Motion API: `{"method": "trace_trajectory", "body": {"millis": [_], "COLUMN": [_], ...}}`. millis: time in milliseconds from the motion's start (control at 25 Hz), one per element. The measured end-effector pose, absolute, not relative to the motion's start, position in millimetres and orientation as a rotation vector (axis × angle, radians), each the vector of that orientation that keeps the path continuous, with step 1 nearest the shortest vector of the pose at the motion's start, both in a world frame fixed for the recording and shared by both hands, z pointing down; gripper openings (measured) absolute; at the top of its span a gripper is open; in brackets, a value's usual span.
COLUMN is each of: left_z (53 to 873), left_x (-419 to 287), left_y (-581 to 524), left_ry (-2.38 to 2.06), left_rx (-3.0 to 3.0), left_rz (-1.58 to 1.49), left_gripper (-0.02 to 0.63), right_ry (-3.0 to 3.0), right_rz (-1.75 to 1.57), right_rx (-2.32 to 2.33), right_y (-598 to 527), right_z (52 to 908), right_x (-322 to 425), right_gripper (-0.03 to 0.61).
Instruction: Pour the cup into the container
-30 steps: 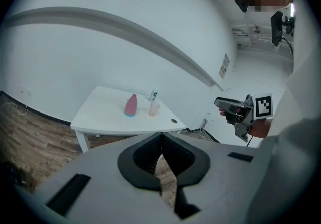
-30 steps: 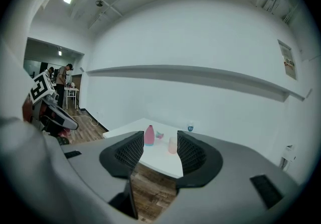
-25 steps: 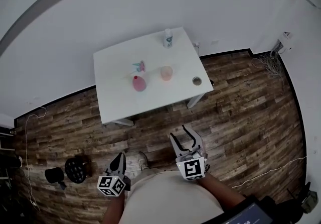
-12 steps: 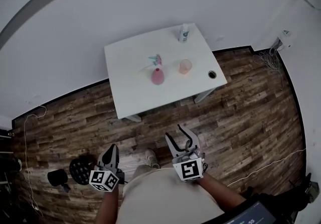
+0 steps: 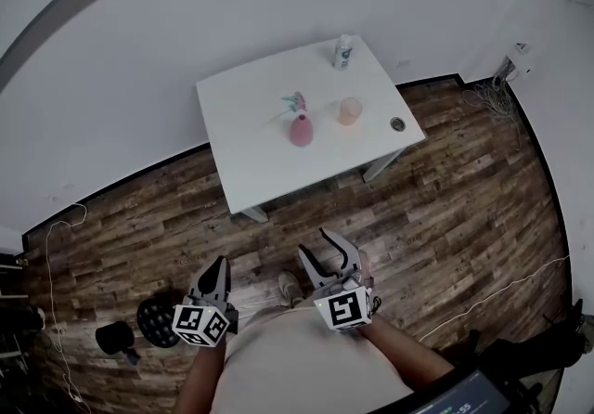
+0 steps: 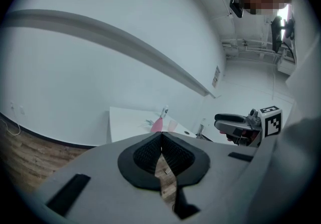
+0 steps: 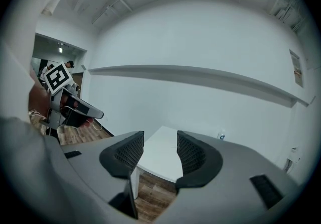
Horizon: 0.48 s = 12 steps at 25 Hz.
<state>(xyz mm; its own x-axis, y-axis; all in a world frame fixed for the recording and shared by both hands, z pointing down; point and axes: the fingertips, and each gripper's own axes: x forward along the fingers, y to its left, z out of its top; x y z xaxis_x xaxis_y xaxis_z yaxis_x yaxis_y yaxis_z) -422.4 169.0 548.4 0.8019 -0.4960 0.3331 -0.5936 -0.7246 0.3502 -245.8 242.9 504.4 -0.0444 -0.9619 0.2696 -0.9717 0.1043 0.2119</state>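
Observation:
A white table (image 5: 251, 157) stands far ahead against the wall. On it are a translucent pink cup (image 5: 350, 110), a pink spray bottle (image 5: 301, 130), a white bottle (image 5: 343, 52) and a small round container (image 5: 398, 124) near the right edge. Both grippers hang over the wooden floor, well short of the table. My left gripper (image 5: 220, 265) is shut with nothing in it, its pads (image 6: 150, 150) meeting. My right gripper (image 5: 313, 242) is open and empty, and the table (image 7: 163, 155) shows between its pads (image 7: 128, 152). The left gripper view shows the cup (image 6: 172, 125) small in the distance.
Two black objects (image 5: 153, 319) lie on the floor at the left, near a white cable (image 5: 56, 245). More cables (image 5: 492, 97) lie by the right wall. Wooden floor stretches between me and the table. The person's shoe (image 5: 290, 287) shows between the grippers.
The table now sits further right and a little higher in the head view. Both grippers have shifted across the floor. Their jaws stand as before.

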Motion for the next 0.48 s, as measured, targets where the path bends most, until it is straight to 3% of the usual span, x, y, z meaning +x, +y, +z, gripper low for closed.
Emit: {"method": "trace_trajectory", "body": {"millis": [480], "left_z": [553.5], "left_x": [-417.5], "left_y": [160.1], "left_ry": [-0.764], "left_rx": [2.564], "left_rz": [0.307], "left_gripper": [0.012], "right_ry": [-2.032], "right_rz": [0.030], "right_rx": [1.856], "right_y": [227.2], "right_z": [505.7], "right_x": [-247.2], "right_gripper": [0.189]}}
